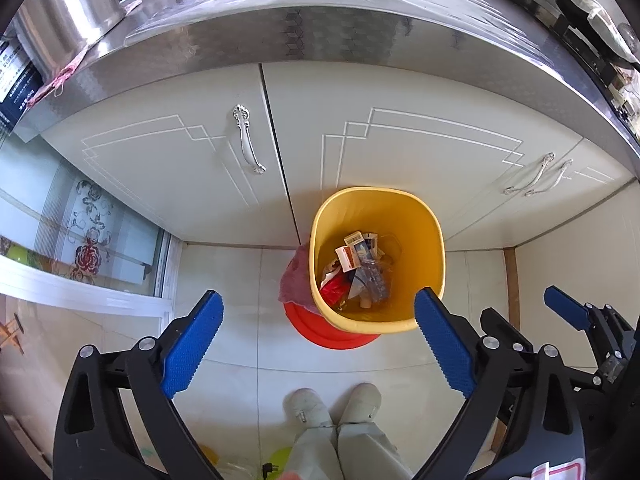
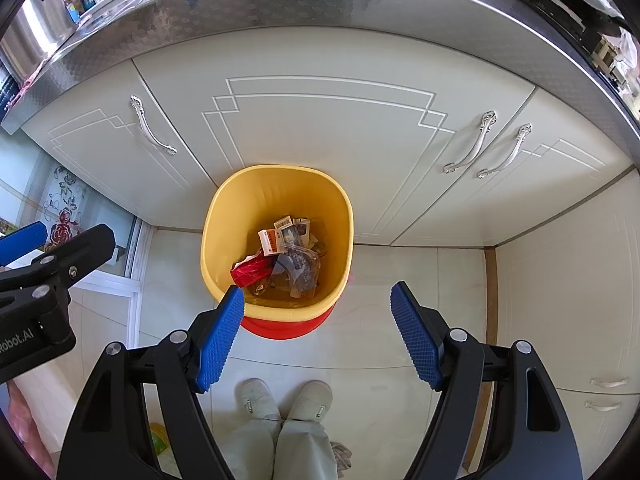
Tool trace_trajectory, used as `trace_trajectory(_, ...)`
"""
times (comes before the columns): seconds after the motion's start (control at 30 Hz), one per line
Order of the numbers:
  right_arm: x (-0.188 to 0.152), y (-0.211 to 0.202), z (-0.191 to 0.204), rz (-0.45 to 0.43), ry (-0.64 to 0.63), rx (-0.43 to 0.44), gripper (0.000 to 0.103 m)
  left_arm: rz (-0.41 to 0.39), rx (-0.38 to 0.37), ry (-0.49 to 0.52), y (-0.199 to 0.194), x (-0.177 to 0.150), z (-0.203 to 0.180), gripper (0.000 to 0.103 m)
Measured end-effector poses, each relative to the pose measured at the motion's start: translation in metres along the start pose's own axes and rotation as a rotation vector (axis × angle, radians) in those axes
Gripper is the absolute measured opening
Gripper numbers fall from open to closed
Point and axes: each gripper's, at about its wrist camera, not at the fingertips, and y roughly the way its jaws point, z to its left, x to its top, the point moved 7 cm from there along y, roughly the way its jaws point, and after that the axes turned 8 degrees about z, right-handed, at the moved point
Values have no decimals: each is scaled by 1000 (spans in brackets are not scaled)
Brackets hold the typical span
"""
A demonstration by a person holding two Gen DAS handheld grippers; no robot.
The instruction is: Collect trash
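1. Cream cabinet doors (image 2: 320,128) with silver handles (image 2: 470,148) run under a steel counter edge (image 2: 280,0) and fill the far half of both views; pale floor tiles (image 2: 400,320) lie below them.
2. Both grippers point steeply down at the floor, side by side above the person's two pale shoes (image 2: 286,398).
3. The left gripper (image 1: 320,340) has its blue pads (image 1: 192,348) spread wide, with nothing between them.
4. The right gripper (image 2: 318,332) likewise stands wide open and empty; its near pad (image 2: 220,340) overlaps the bin's front rim in the picture.
5. The yellow bin (image 2: 224,216) stands on the floor against the cabinet, just ahead of the shoes, on a red base (image 2: 284,326).
6. A pinkish bag (image 1: 294,280) hangs at the bin's left side.
7. Trash (image 2: 286,256) lies in the bin's bottom: small cartons, a red packet (image 2: 250,270) and crumpled clear plastic.
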Motion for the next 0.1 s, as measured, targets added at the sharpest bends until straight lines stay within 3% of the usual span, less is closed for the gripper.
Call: trace_trajectory(0.1,1,0,0,0,-2,1,76,-1,4,2,1,0,0,96)
